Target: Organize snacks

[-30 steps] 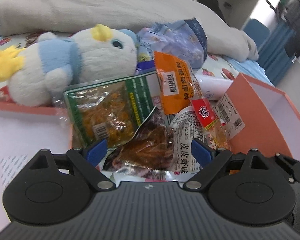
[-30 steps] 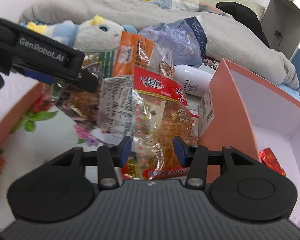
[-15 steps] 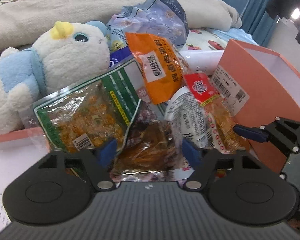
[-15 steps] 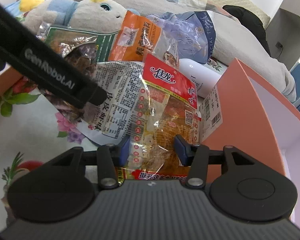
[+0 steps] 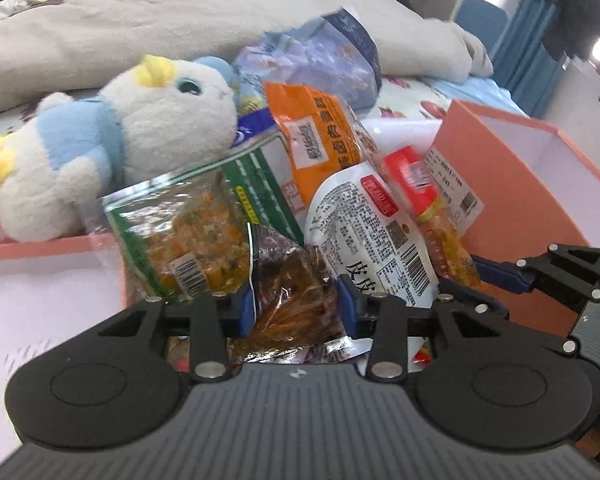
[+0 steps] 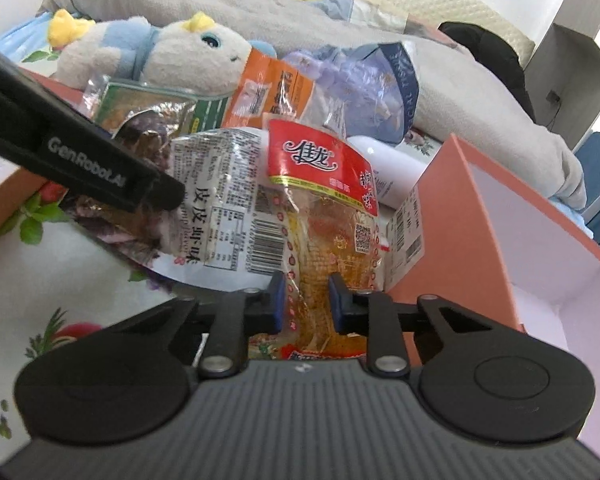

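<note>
A heap of snack packets lies on the flowered bedsheet. My left gripper [image 5: 296,310] has its jaws closing, and both blue pads touch a crinkled brown snack packet [image 5: 296,280] between them. Its black finger [image 6: 100,168] crosses the right wrist view and rests on that packet. My right gripper [image 6: 306,304] is also closing, its pads pressed on a clear red-topped packet [image 6: 324,184] of orange snacks, also visible as the red-topped packet [image 5: 432,208] in the left view. A white printed packet [image 5: 372,236] lies between the two held ones.
A green packet [image 5: 188,236] and an orange packet [image 5: 320,136] lean behind, against a white-and-blue plush toy [image 5: 140,132]. An open salmon box [image 6: 480,220] stands at the right, a salmon lid [image 5: 40,276] at the left. A blue tissue pack [image 5: 324,64], a white bottle [image 6: 388,168] and a grey blanket lie beyond.
Both pairs of jaws have narrowed: the left onto the brown packet, the right onto the red-topped packet. The right gripper's fingers have come into the left view at the right.
</note>
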{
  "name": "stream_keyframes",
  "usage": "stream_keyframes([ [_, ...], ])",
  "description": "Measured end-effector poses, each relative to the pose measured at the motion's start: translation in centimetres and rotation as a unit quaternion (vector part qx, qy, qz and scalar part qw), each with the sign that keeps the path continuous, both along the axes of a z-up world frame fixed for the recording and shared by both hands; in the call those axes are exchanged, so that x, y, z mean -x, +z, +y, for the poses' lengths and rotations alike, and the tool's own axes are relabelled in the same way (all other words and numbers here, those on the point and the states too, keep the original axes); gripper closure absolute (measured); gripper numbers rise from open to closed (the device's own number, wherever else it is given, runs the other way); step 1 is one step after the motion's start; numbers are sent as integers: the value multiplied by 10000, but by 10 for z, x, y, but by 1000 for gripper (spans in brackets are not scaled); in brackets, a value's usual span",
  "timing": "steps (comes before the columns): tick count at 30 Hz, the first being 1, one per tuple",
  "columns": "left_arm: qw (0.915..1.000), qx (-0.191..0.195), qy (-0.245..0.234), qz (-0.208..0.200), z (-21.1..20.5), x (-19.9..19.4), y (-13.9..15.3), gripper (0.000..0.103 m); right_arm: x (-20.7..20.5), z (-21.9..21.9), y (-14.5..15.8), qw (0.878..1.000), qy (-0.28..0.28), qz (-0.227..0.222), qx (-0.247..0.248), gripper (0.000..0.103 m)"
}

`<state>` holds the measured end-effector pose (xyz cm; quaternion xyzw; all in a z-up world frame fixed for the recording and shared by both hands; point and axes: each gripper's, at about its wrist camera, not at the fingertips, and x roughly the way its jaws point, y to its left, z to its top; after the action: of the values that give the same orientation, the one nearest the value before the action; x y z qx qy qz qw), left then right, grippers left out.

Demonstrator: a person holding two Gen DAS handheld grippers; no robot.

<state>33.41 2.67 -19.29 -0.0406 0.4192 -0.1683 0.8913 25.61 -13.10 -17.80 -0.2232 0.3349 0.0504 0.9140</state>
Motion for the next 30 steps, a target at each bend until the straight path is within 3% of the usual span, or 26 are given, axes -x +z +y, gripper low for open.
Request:
stream_keyframes([
  [10, 9964, 177, 815, -127, 27, 51, 31, 57, 41, 4, 32, 9988, 158, -457, 10, 85],
  [14, 9949, 83, 1001, -117, 32, 77, 38, 57, 65, 6, 44, 9982, 284, -536, -9, 85],
  [26, 9891, 15, 1469, 113, 41, 141, 35, 57, 128, 9, 43, 9978, 561, -361, -16, 85],
  [30, 9873, 35, 1575, 185, 46, 156, 34, 57, 132, 4, 32, 9984, 493, 12, -263, 85],
])
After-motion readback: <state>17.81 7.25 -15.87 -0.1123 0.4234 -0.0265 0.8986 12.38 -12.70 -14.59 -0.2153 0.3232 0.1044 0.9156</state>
